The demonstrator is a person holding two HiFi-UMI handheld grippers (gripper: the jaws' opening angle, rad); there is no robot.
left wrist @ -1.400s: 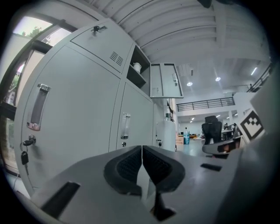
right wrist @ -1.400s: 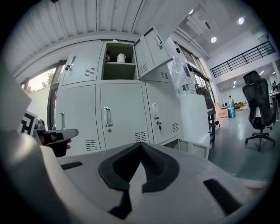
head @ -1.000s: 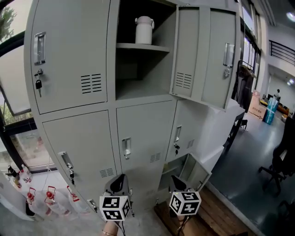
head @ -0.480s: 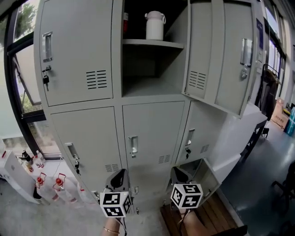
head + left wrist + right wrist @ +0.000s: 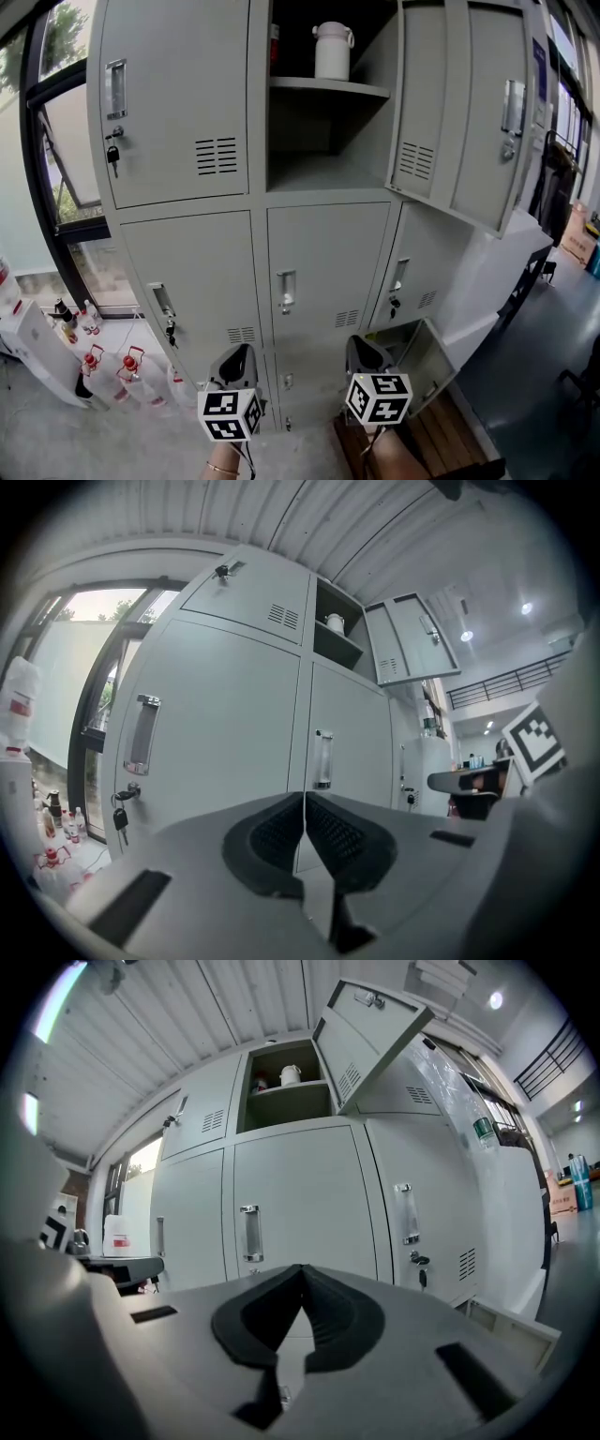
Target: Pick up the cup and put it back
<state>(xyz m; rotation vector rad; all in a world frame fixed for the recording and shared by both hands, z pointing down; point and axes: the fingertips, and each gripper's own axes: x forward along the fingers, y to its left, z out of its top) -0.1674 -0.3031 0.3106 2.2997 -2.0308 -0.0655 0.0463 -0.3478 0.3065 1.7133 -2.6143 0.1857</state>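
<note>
The cup (image 5: 335, 51) sits high on the top shelf (image 5: 323, 87) of the open locker (image 5: 450, 112), well apart from the left gripper (image 5: 305, 810) and right gripper (image 5: 302, 1283), both pinched shut and empty. It looks stiff, smooth and probably light, so I'd squeeze the body, not the lid.

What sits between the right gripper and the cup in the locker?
Head view: the right gripper is low, the cup high on its shelf. Between them are a closed locker door and bare space under the shelf.
</note>
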